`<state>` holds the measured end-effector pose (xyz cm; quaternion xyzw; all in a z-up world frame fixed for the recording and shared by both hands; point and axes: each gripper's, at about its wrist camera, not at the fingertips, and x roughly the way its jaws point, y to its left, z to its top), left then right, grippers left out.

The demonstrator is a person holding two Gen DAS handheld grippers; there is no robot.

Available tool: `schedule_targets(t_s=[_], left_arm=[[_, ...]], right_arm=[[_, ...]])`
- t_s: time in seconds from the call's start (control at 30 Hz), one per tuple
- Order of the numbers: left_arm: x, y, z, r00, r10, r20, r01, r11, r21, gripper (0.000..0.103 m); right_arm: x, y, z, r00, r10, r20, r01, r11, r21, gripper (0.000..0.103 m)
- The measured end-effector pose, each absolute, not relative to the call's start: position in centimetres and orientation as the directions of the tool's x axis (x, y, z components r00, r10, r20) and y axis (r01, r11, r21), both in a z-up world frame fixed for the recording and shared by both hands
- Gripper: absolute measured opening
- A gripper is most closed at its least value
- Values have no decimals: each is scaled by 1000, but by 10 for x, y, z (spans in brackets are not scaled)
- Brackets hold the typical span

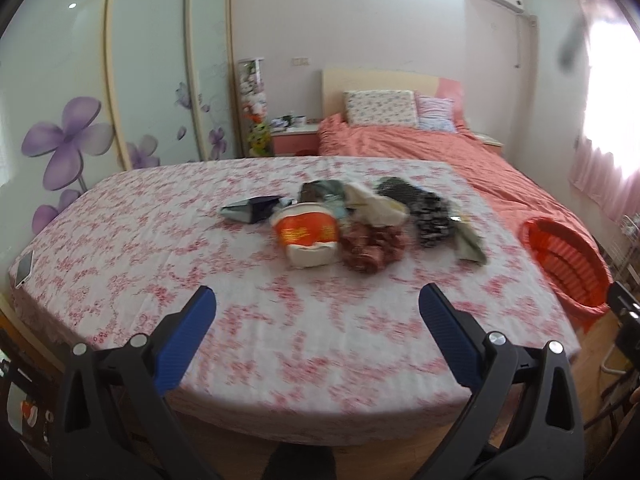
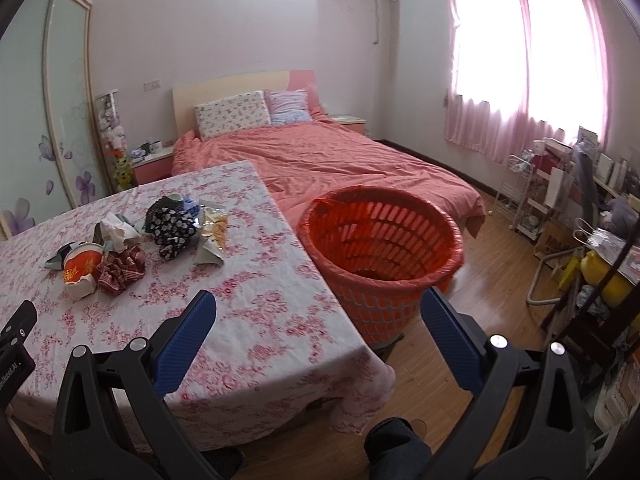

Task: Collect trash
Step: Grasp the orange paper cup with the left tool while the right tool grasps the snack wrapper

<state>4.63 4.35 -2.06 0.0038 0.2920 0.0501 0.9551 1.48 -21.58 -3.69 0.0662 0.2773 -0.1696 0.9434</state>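
A heap of trash lies mid-table on the pink floral cloth (image 1: 160, 248): an orange-and-white noodle cup (image 1: 306, 238) on its side, a dark foil packet (image 1: 250, 208), a red crumpled wrapper (image 1: 372, 246), crumpled white paper (image 1: 372, 204) and a black-and-white spotted piece (image 1: 430, 216). The same cup (image 2: 80, 274) and spotted piece (image 2: 172, 224) show in the right wrist view, with a torn snack bag (image 2: 214, 236). An orange basket (image 2: 380, 256) stands right of the table. My left gripper (image 1: 318, 312) is open, short of the heap. My right gripper (image 2: 318, 316) is open over the table's right edge.
A phone (image 1: 24, 268) lies at the table's left edge. Behind the table is a bed with a salmon cover (image 2: 340, 164), and a wardrobe (image 1: 120, 80) lines the left wall. Cluttered shelves (image 2: 560, 192) stand under the window. Wooden floor (image 2: 480, 280) surrounds the basket.
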Motion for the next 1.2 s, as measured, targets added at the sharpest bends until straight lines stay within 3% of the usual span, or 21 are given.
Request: schedule_targets(t_s=[0.17, 0.33, 0.63, 0.97, 1.2], left_arm=[[80, 79, -31, 798, 143, -585, -150, 988, 36, 99], [116, 99, -39, 775, 126, -620, -160, 987, 1, 99], [172, 92, -52, 758, 80, -647, -122, 992, -21, 99], [216, 83, -78, 700, 51, -712, -97, 995, -24, 95], [232, 85, -94, 660, 68, -748, -107, 994, -5, 88]], right_arm=[[47, -209, -41, 792, -227, -567, 296, 955, 30, 98], [81, -203, -44, 787, -181, -590, 242, 970, 25, 86], [163, -204, -70, 735, -29, -678, 168, 976, 141, 60], [211, -193, -99, 666, 7, -746, 134, 982, 130, 54], [219, -197, -108, 649, 0, -760, 145, 982, 124, 42]])
